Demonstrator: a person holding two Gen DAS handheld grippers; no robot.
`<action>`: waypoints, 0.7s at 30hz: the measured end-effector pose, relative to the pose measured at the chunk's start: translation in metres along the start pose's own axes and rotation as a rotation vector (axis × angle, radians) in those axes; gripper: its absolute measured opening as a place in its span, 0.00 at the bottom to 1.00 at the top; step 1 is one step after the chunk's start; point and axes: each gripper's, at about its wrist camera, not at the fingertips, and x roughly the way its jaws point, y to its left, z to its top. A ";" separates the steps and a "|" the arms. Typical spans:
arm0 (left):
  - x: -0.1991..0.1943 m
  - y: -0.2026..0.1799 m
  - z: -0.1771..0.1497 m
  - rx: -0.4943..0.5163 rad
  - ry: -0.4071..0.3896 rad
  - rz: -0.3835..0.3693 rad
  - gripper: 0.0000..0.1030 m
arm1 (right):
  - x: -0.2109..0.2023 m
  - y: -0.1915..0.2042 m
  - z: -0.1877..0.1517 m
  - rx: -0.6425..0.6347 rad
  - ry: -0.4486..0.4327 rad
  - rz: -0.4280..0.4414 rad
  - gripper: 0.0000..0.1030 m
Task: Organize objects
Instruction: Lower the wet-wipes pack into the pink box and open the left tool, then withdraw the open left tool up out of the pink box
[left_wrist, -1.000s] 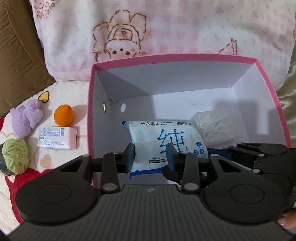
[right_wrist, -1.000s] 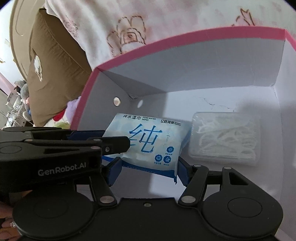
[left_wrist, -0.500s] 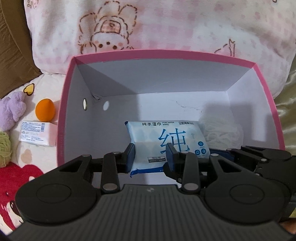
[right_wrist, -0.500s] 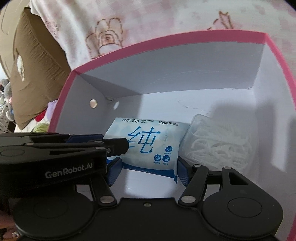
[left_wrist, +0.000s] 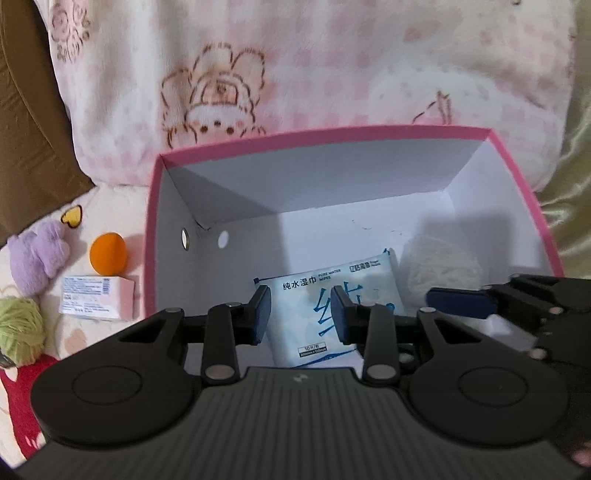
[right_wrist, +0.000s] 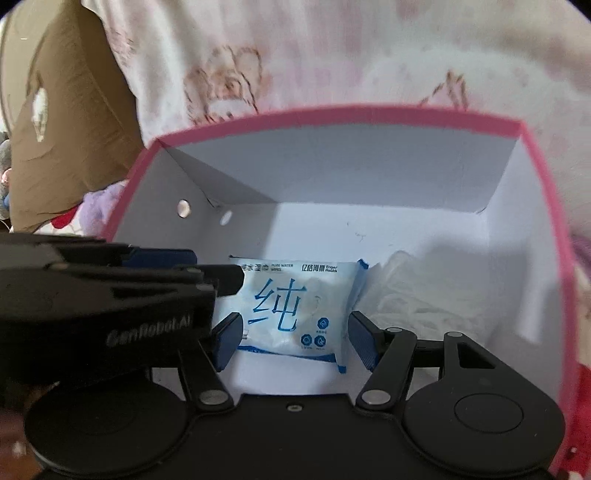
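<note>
A pink box (left_wrist: 325, 138) with white inner walls stands open in front of me, its rim (right_wrist: 332, 118) also in the right wrist view. A blue-and-white wet wipes pack (left_wrist: 369, 269) lies flat on its floor, beside a clear container of white floss picks (left_wrist: 439, 266). My left gripper (left_wrist: 301, 314) hovers over the near side of the box, jaws a little apart, nothing between them. My right gripper (right_wrist: 295, 332) hangs open above the wipes pack (right_wrist: 295, 295), not touching it, with the floss container (right_wrist: 417, 291) to its right. Each gripper shows at the edge of the other's view.
Left of the box on the bedsheet lie an orange egg-shaped sponge (left_wrist: 109, 253), a small pink carton (left_wrist: 98, 299), a purple plush (left_wrist: 37, 254) and a green yarn ball (left_wrist: 18, 325). A pink cartoon pillow (left_wrist: 295, 74) and a brown cushion (left_wrist: 29, 129) stand behind.
Both views have tilted up: the box sits lower in frame and more pillow shows. The wipes pack appears turned in the left view. Neither gripper's jaw gap has changed.
</note>
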 end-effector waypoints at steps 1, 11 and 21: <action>-0.005 0.001 0.000 0.007 -0.007 -0.010 0.32 | -0.009 0.002 -0.004 -0.016 -0.021 -0.004 0.66; -0.059 0.011 -0.012 0.067 -0.052 -0.068 0.32 | -0.081 0.018 -0.034 -0.092 -0.147 -0.032 0.66; -0.107 0.018 -0.025 0.088 -0.074 -0.131 0.34 | -0.112 0.041 -0.045 -0.159 -0.170 -0.060 0.66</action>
